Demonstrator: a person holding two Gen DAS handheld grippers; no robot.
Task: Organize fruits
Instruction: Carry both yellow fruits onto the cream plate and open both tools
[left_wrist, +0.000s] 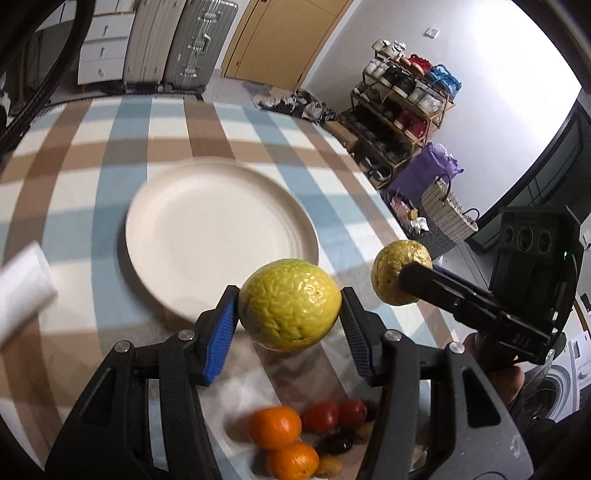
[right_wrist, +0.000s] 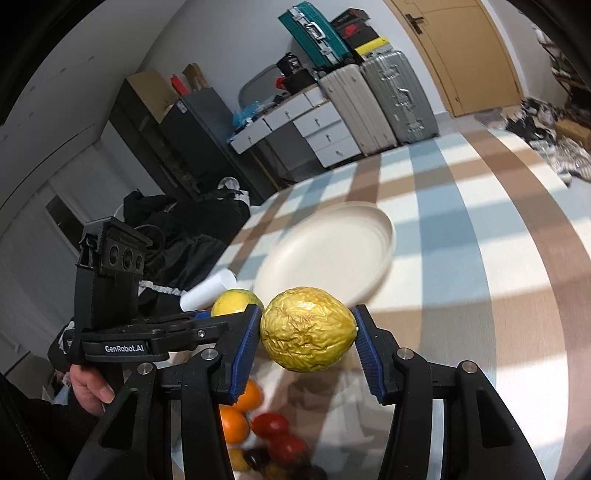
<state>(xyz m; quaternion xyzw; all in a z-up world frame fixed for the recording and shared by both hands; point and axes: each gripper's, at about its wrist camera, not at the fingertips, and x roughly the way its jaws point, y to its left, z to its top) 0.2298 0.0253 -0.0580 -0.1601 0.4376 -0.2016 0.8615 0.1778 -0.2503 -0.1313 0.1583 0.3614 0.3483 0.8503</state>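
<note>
Two wrist fisheyes, close above the table, angled down, sharing the plate

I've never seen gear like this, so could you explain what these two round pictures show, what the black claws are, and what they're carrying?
There is no robot: a person holds a hand-held gripper in each hand, each with a wide-angle camera looking along its two fingers. One picture comes from the left gripper, squeezing a yellow-green wrinkled fruit. The other comes from the right gripper, squeezing a golden wrinkled fruit. Each camera also catches the other gripper beside it. Both fruits are lifted off the checked tablecloth. On it lie an empty cream plate, a white roll, and a pile of oranges, red tomatoes and small dark fruits.
</note>
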